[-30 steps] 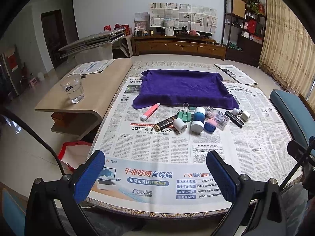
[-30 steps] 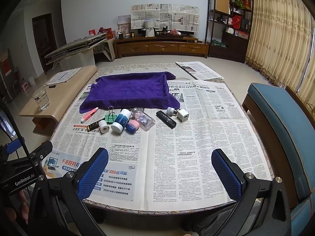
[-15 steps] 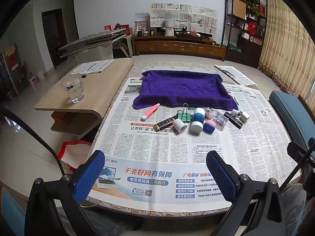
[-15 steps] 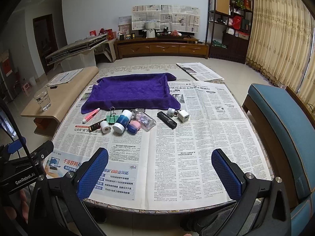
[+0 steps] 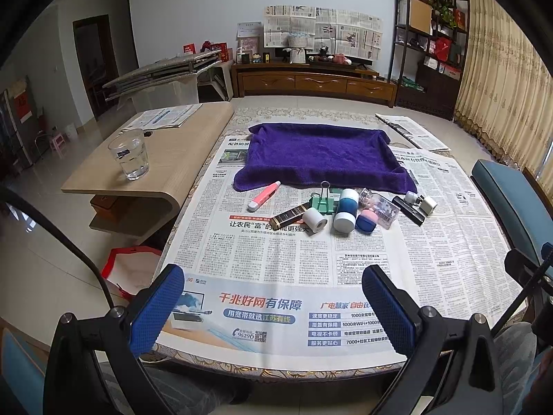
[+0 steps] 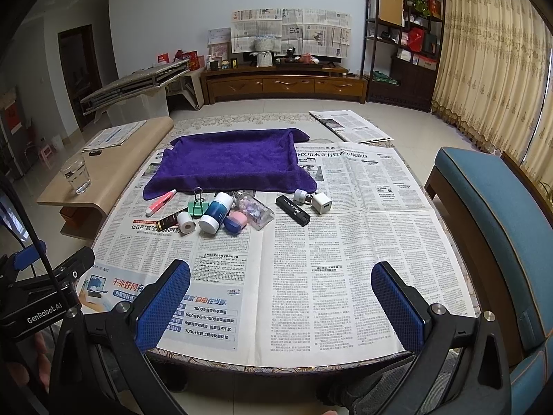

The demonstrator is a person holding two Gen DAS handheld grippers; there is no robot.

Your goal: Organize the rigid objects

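A row of small rigid objects lies on the newspaper-covered table in front of a purple towel (image 5: 321, 159) (image 6: 231, 164): a pink pen (image 5: 264, 196), a dark tube (image 5: 288, 215), a white roll (image 5: 314, 220), a green binder clip (image 5: 323, 202), a blue-and-white bottle (image 5: 345, 209) (image 6: 215, 213), a pink-and-blue case (image 6: 235, 222), a clear bottle (image 6: 254, 209), a black stick (image 6: 293, 210) and a white charger cube (image 6: 322, 203). My left gripper (image 5: 273, 306) and right gripper (image 6: 281, 306) are both open and empty, above the table's near edge, well short of the objects.
A low wooden side table (image 5: 179, 159) with a water glass (image 5: 129, 157) stands to the left. A blue cushioned chair (image 6: 490, 214) stands to the right. A red-handled bag (image 5: 131, 269) lies on the floor at the left. A wooden cabinet and shelves line the far wall.
Both grippers have lifted and drawn slightly back, so the table and objects sit a little lower and nearer the middle of each view. Nothing on the table has moved.
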